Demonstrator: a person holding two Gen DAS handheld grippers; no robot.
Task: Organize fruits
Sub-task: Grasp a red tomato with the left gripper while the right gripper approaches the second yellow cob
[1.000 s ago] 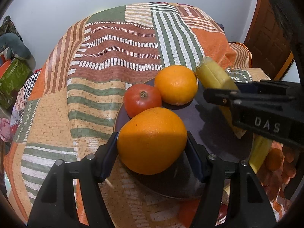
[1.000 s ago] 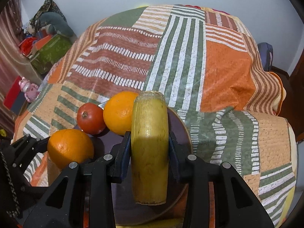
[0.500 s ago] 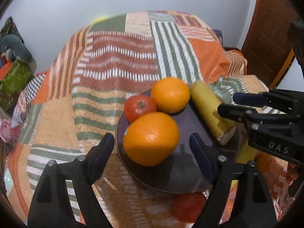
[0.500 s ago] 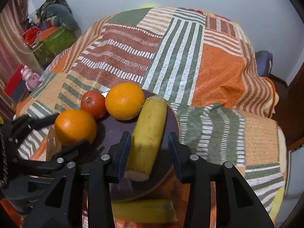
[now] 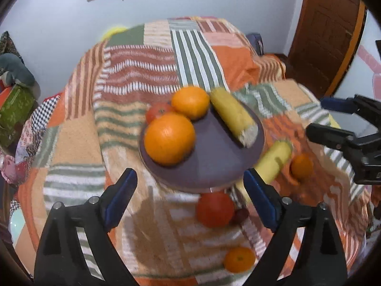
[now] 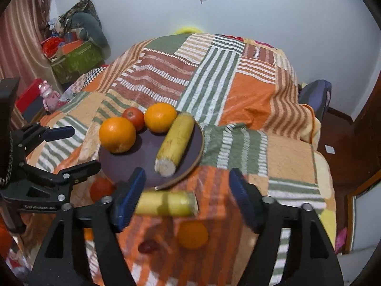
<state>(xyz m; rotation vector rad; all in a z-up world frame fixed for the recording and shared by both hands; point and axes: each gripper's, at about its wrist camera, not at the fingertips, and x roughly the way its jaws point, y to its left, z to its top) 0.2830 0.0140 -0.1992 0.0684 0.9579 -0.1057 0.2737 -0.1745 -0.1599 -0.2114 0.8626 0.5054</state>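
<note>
A dark purple plate [image 5: 209, 162] [image 6: 142, 162] on the patchwork cloth holds a large orange [image 5: 169, 138] [image 6: 117, 134], a second orange [image 5: 190, 102] [image 6: 160, 117], a tomato [image 5: 157, 112] [image 6: 133, 116] and a yellow banana piece [image 5: 232, 116] [image 6: 176, 143]. My left gripper [image 5: 190, 197] is open and empty, pulled back from the plate's near rim. My right gripper [image 6: 188, 195] is open and empty above a second banana piece [image 6: 166, 203] [image 5: 273, 159] lying off the plate.
Off the plate on the cloth lie a red tomato [image 5: 215, 209] [image 6: 102, 188], a small orange [image 5: 239, 259], another orange [image 5: 302, 166] [image 6: 193, 234] and a small dark red fruit [image 6: 147, 246]. A wooden door [image 5: 326, 31] stands at right. Boxes and clutter [image 6: 76, 57] stand at left.
My left gripper let go of the large orange on the plate and drew back. My right gripper let go of the banana piece on the plate, opened and drew back.
</note>
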